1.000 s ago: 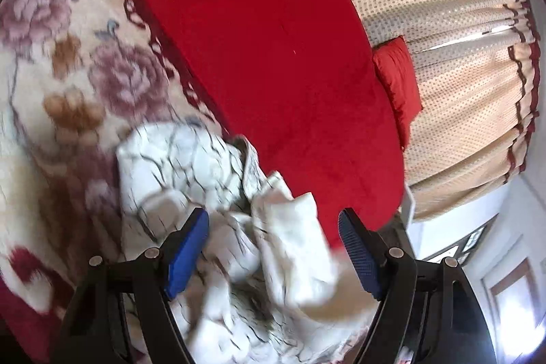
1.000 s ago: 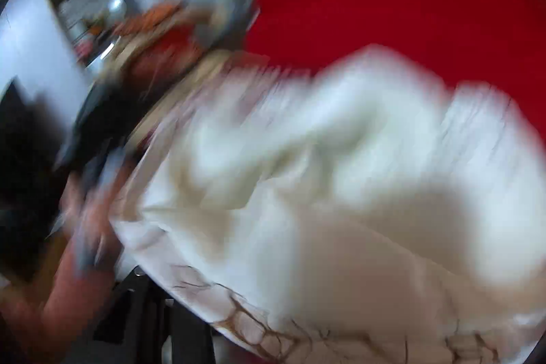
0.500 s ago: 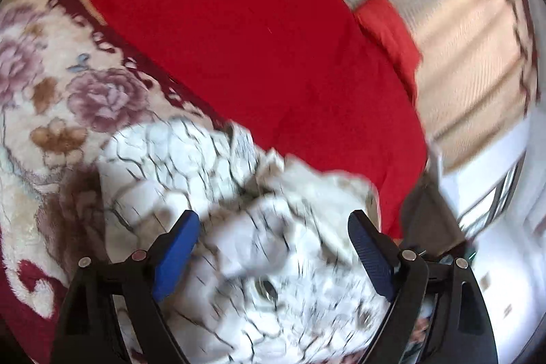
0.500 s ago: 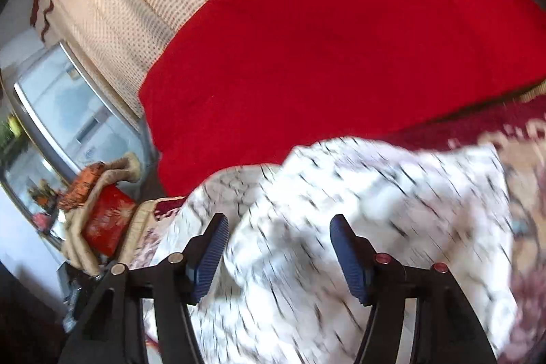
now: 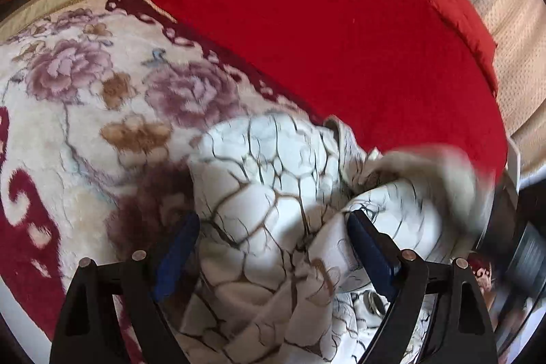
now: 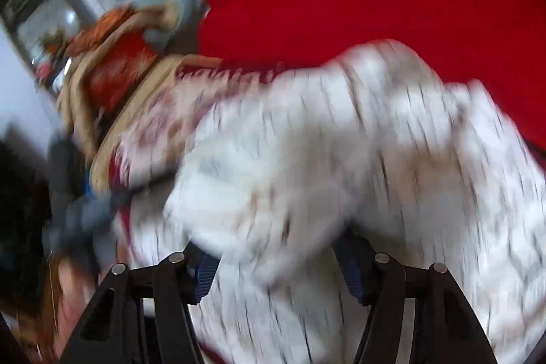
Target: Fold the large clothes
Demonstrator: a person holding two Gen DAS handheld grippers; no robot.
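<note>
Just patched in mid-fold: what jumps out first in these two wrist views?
A crumpled white garment with a brown crackle print fills the foreground, bunched between the wide-open jaws of the left gripper. It lies on a flowered blanket, with a big red bedcover behind. The right wrist view is smeared by motion; the garment sits between the right gripper's parted jaws.
</note>
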